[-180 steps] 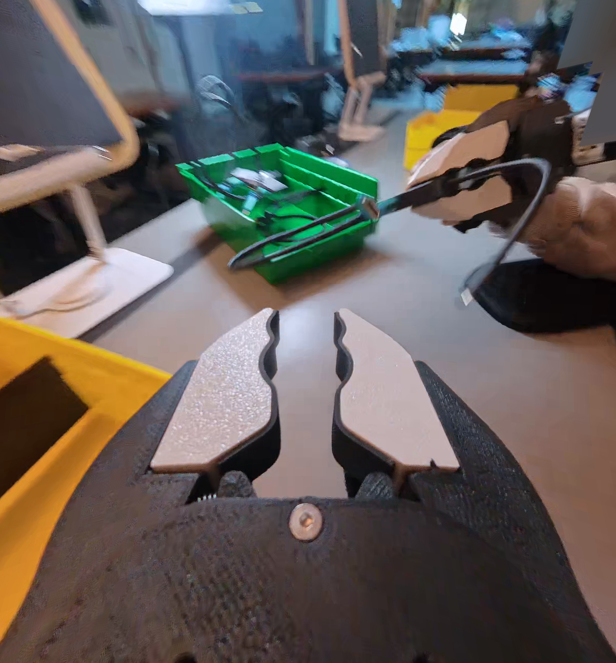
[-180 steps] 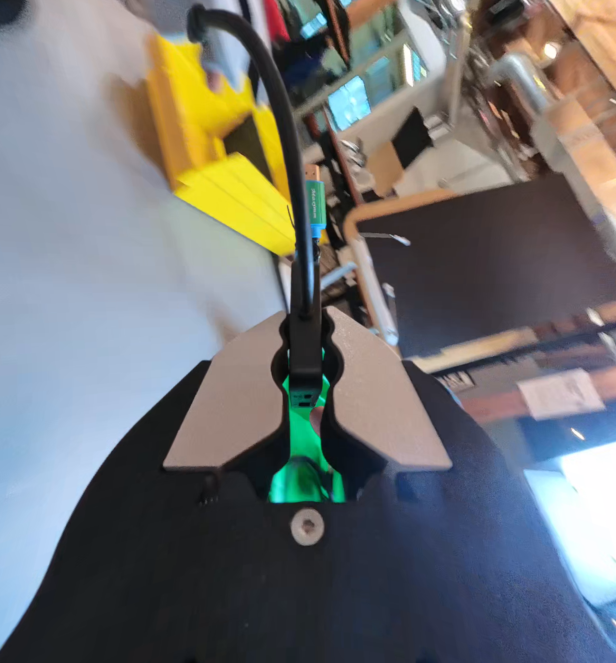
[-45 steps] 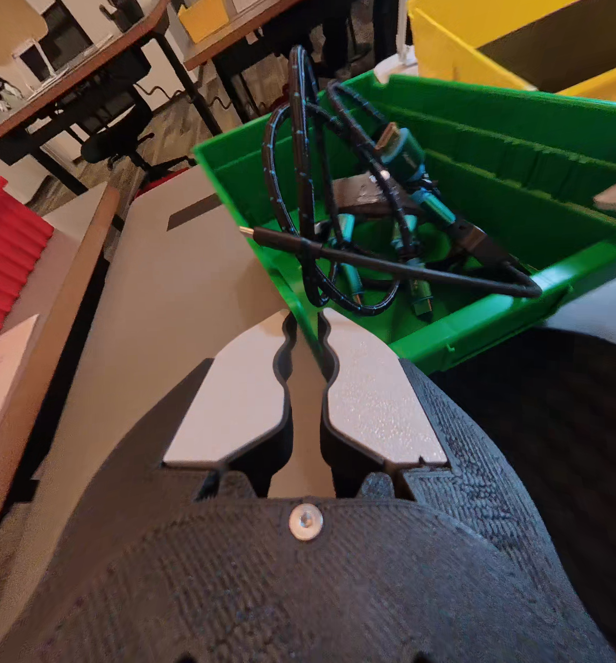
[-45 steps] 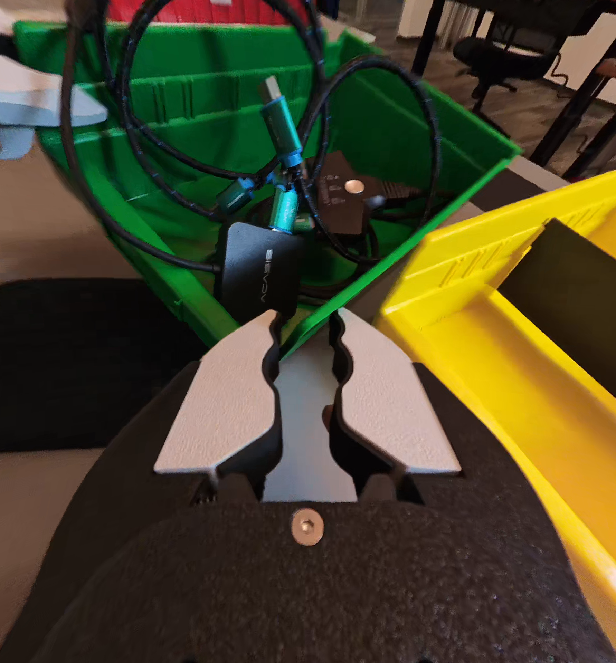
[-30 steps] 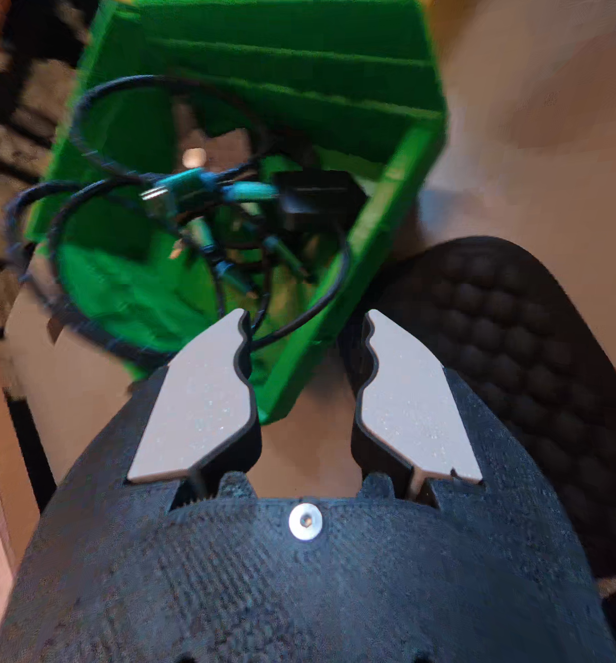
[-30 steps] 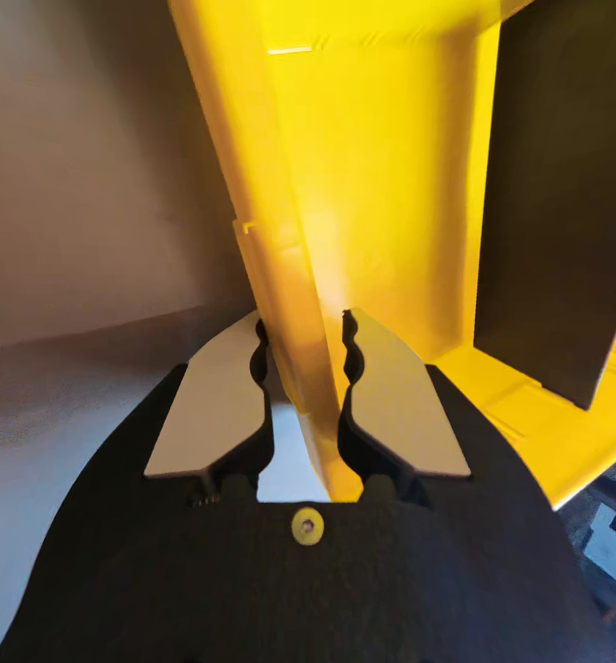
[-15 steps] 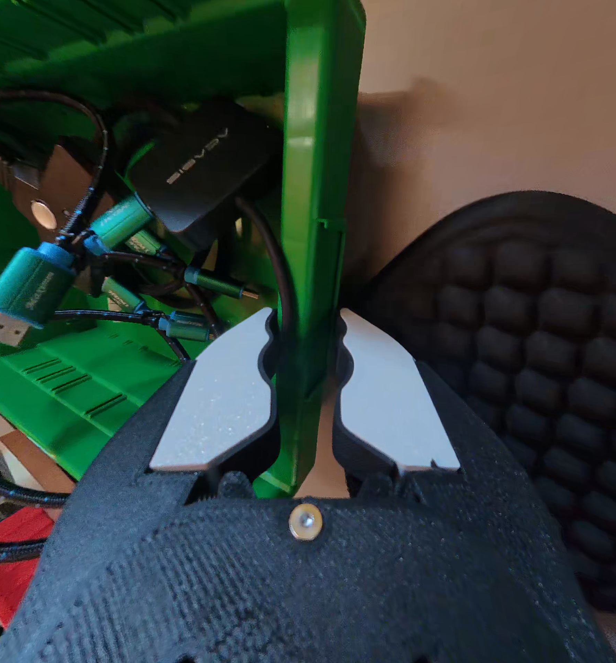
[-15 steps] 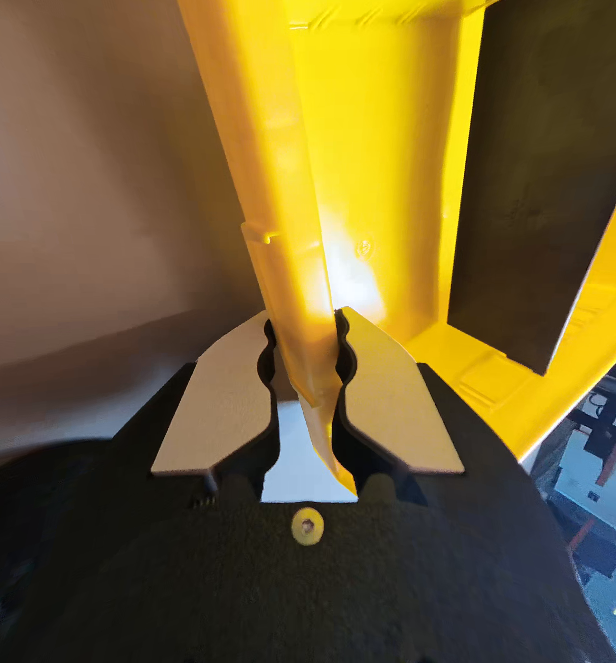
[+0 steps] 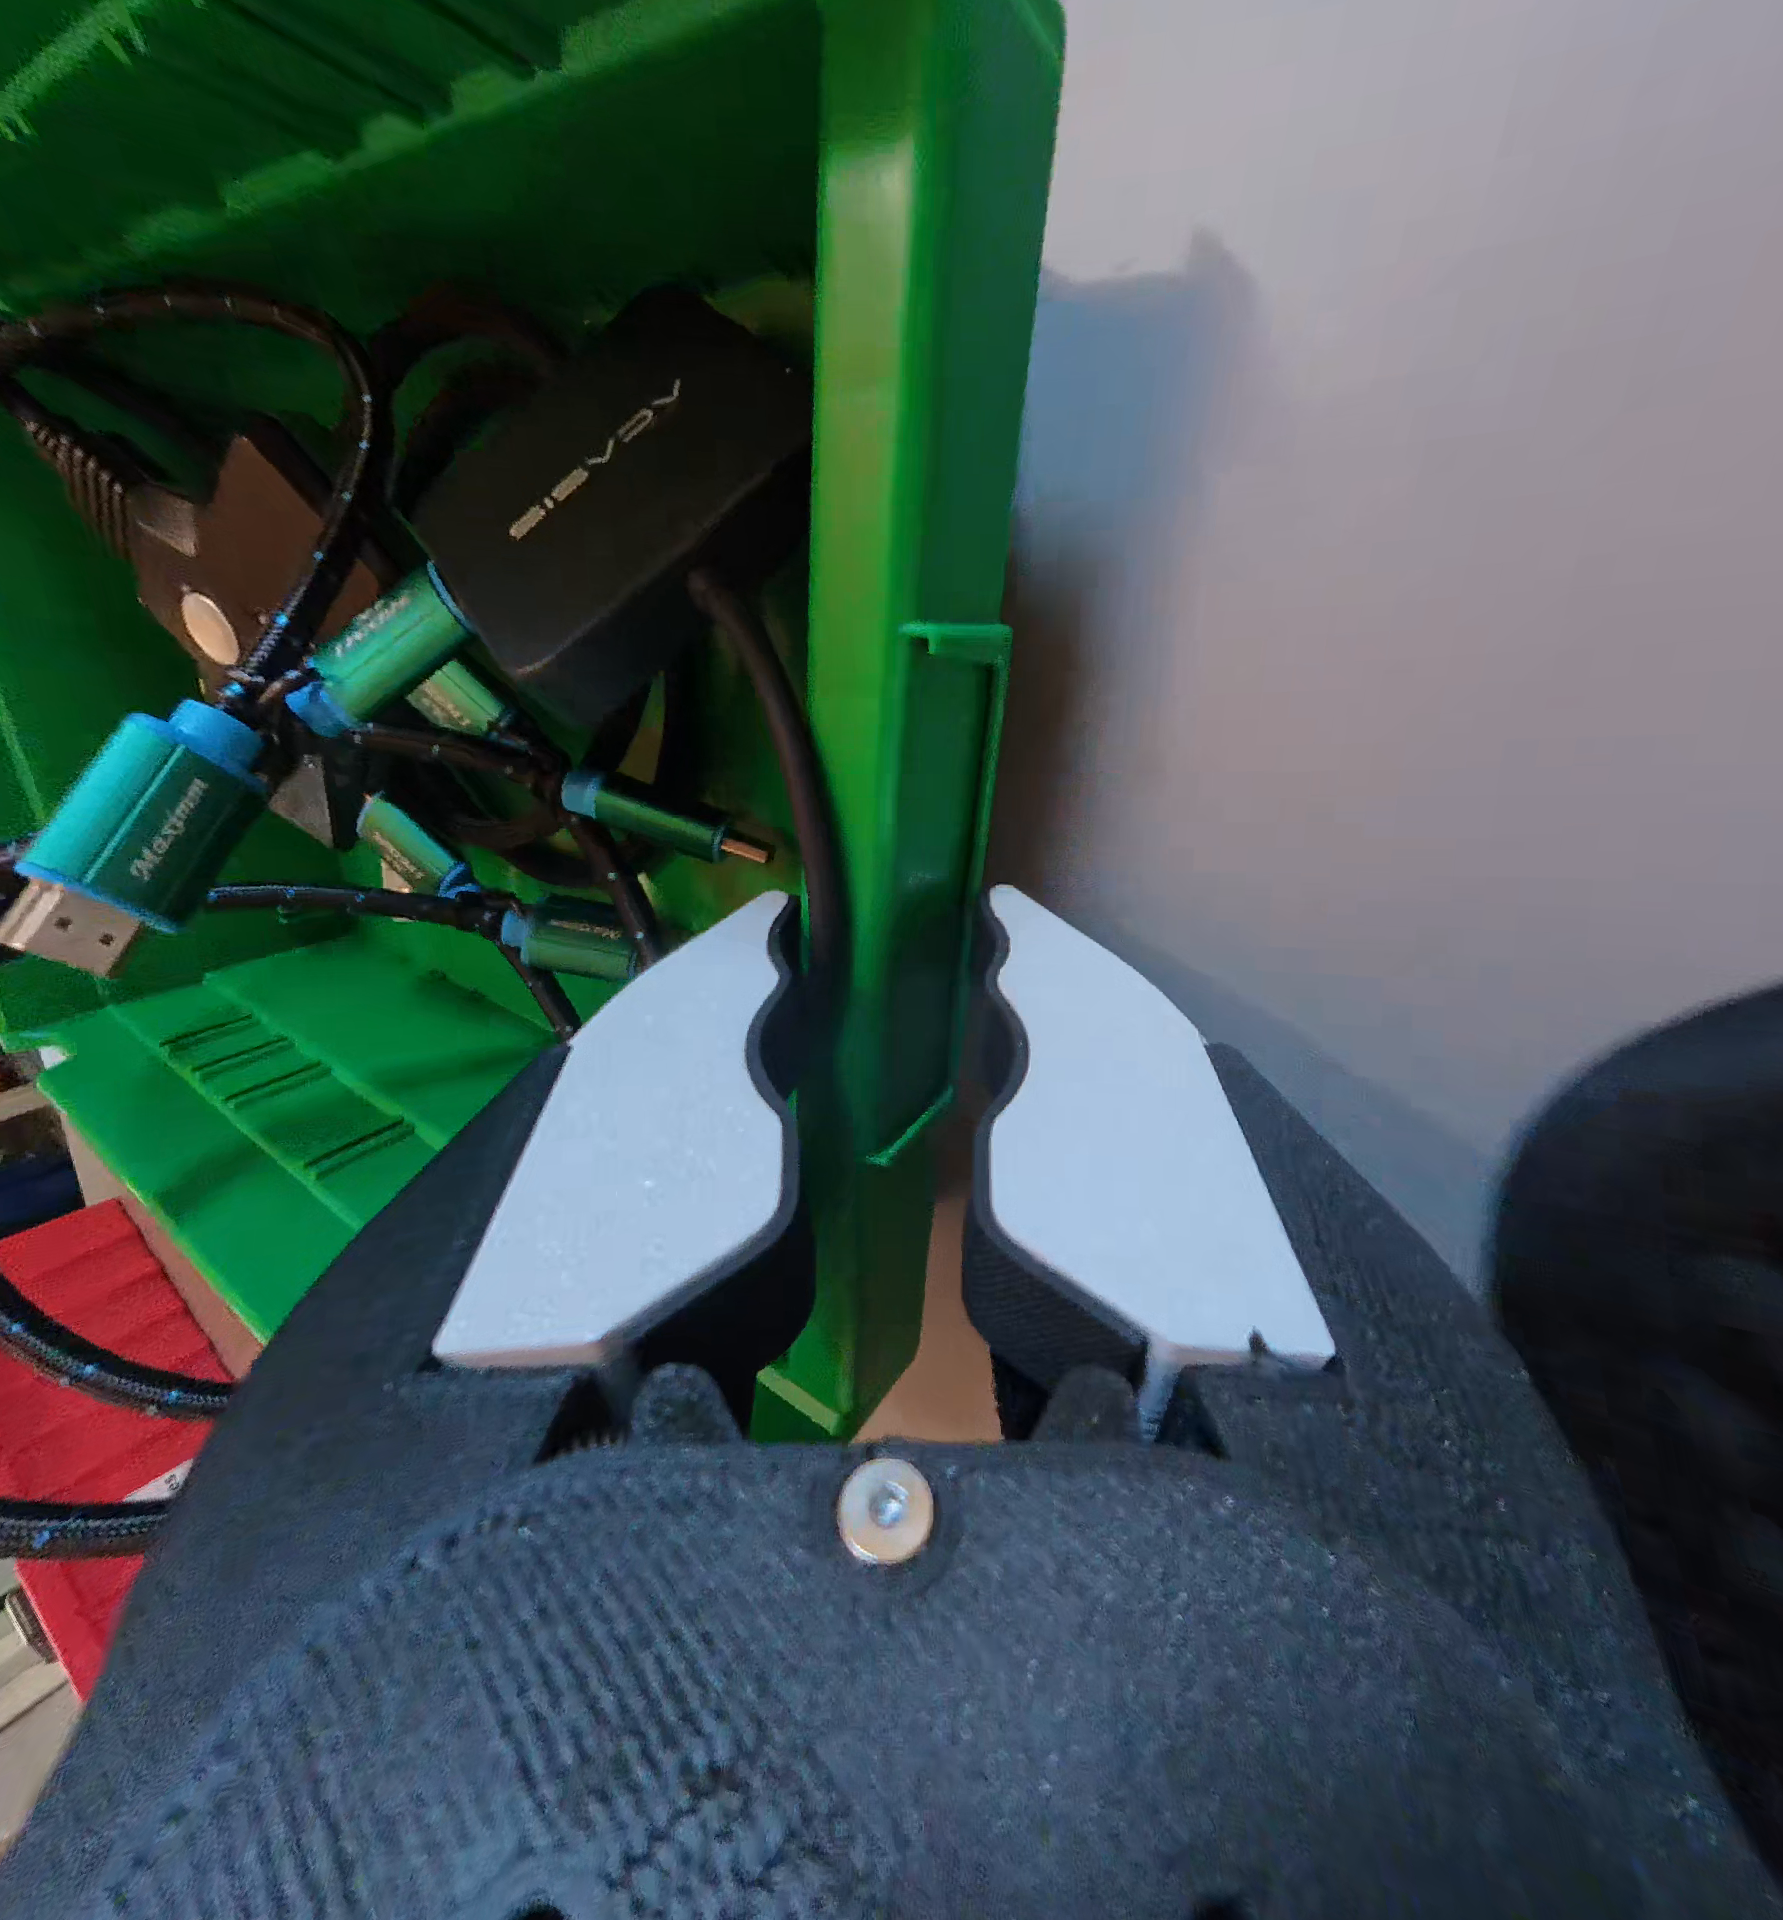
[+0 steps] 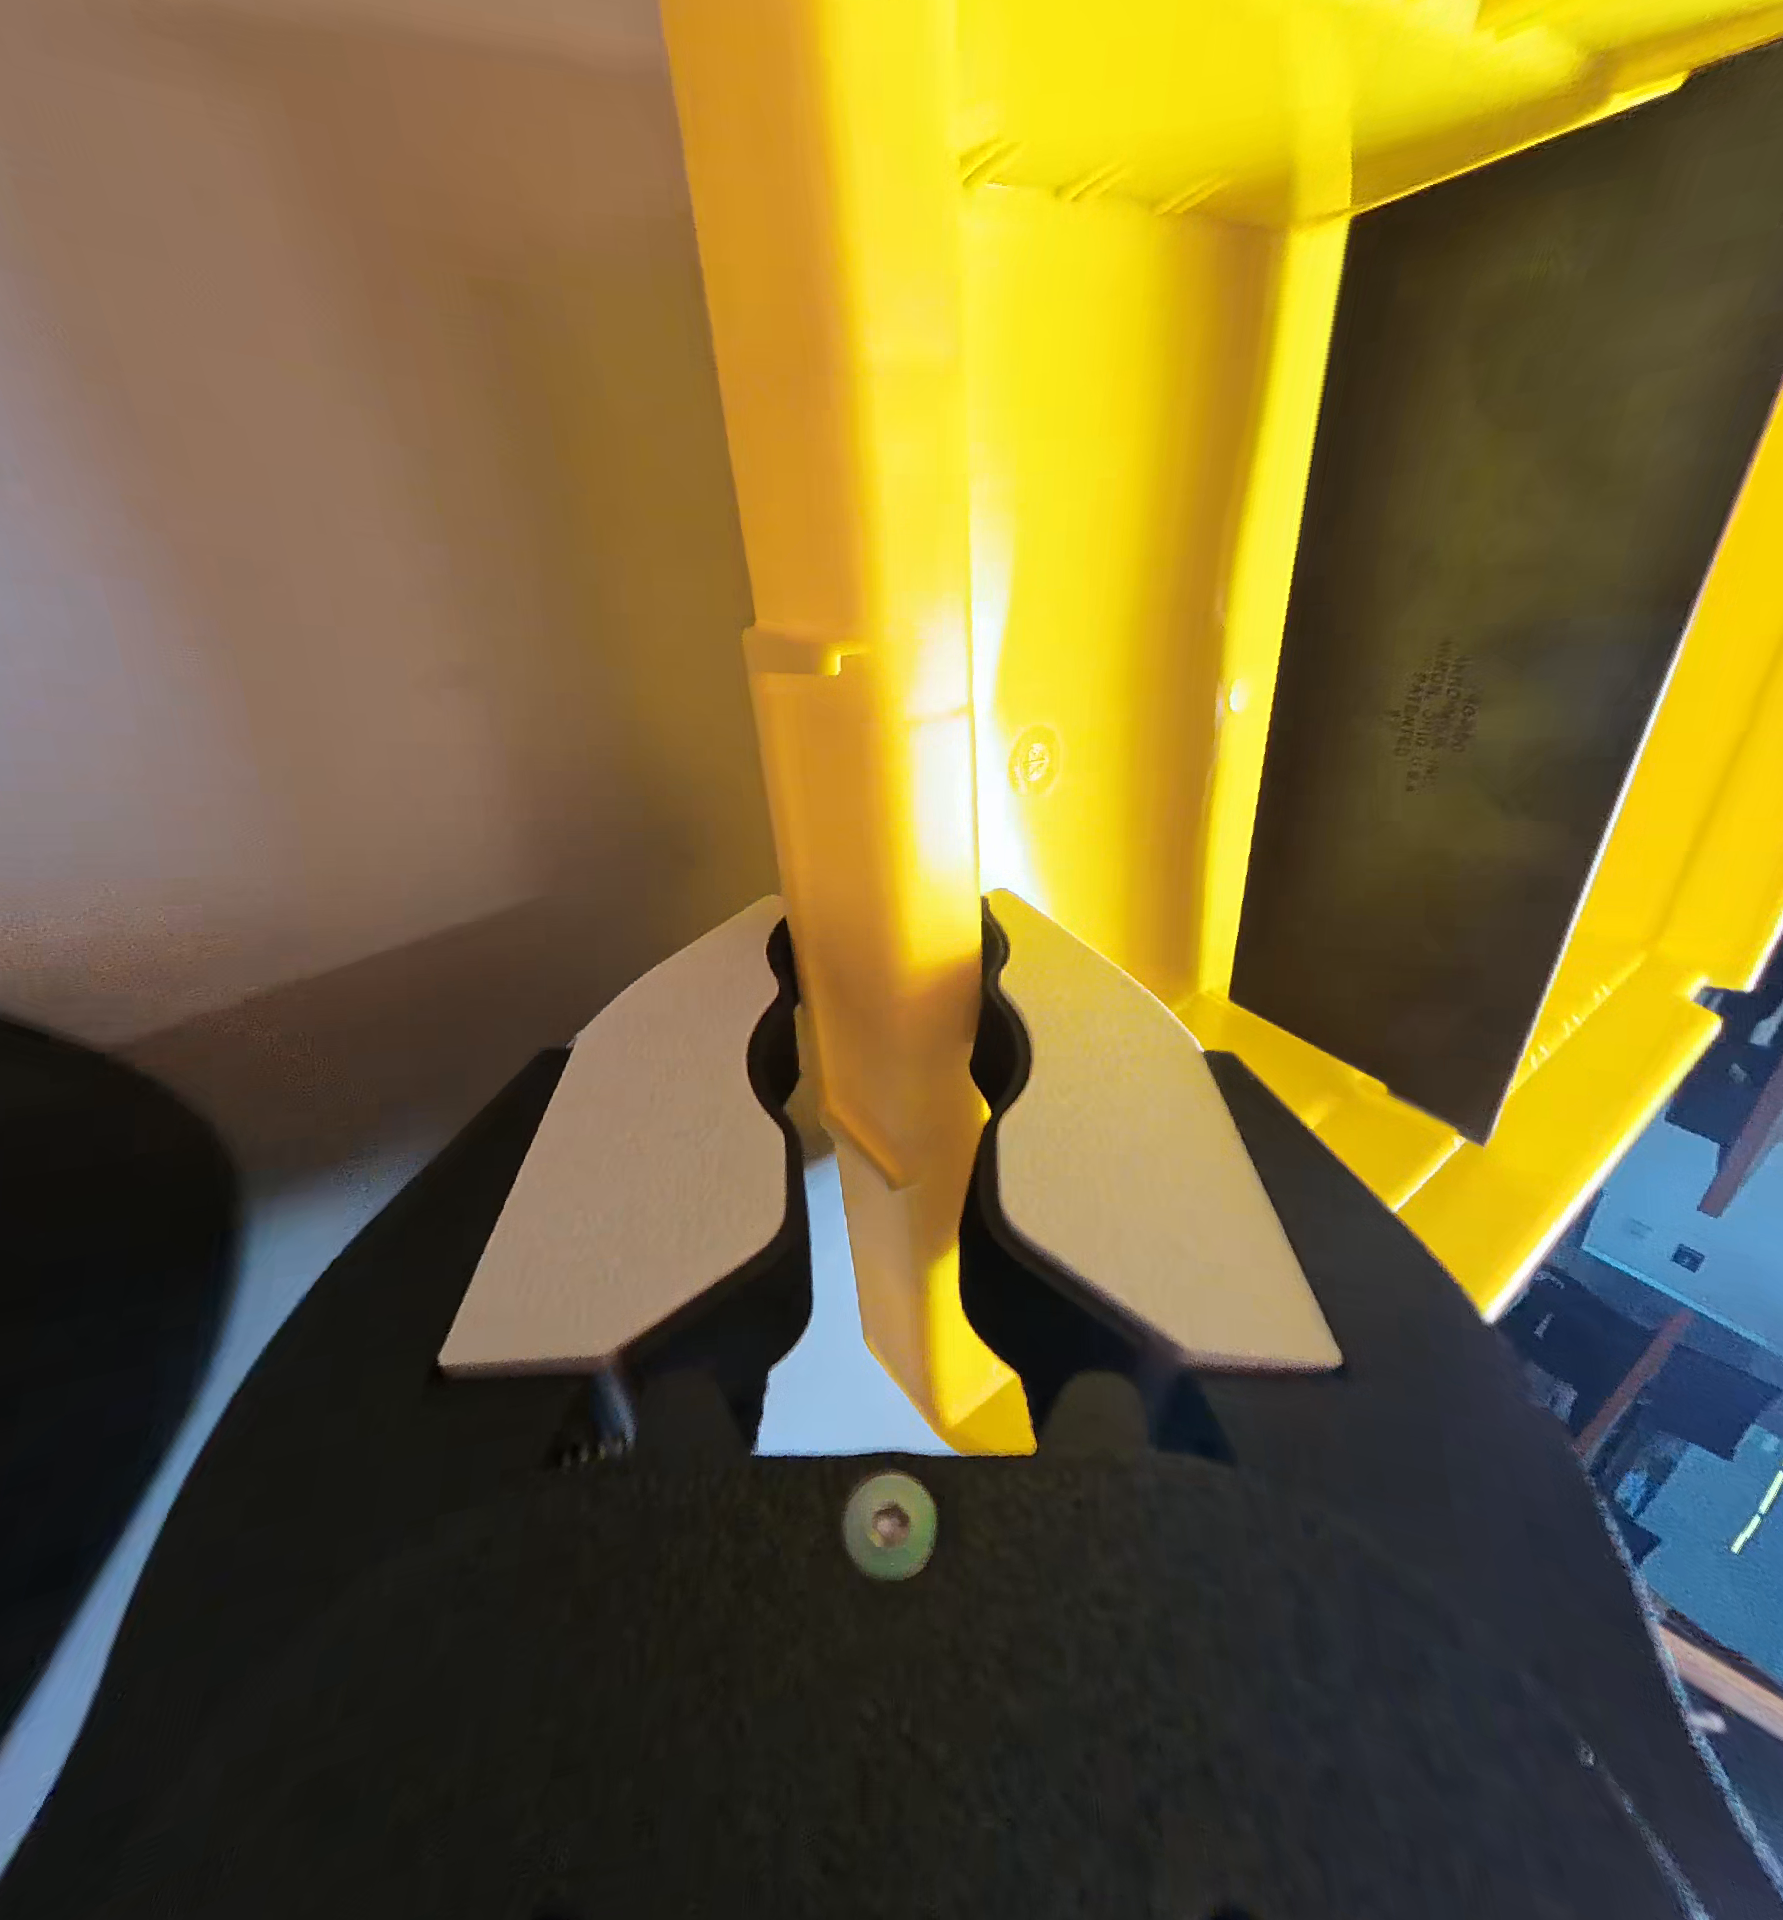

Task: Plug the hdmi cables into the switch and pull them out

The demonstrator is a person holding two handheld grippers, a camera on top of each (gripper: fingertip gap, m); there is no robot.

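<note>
My left gripper is shut on the right wall of a green bin, with a thin black cable caught against the inner side of that wall. The bin is tipped, and in it lie the black HDMI switch, a teal HDMI plug on a braided cable, and several smaller green plugs. My right gripper is shut on the left wall of a yellow bin. A dark panel shows inside that bin.
A black padded cushion shows at the right of the left wrist view and at the left of the right wrist view. A pale wall stands behind both bins. A red surface lies under the hanging braided cables. Furniture shows far below the yellow bin. There is about 50 cm between the tips of the two grippers.
My left gripper moved from open beside the green bin to shut on its wall, and the bin now stands tipped. My right gripper closed onto the yellow bin's wall and the bin rose slightly.
</note>
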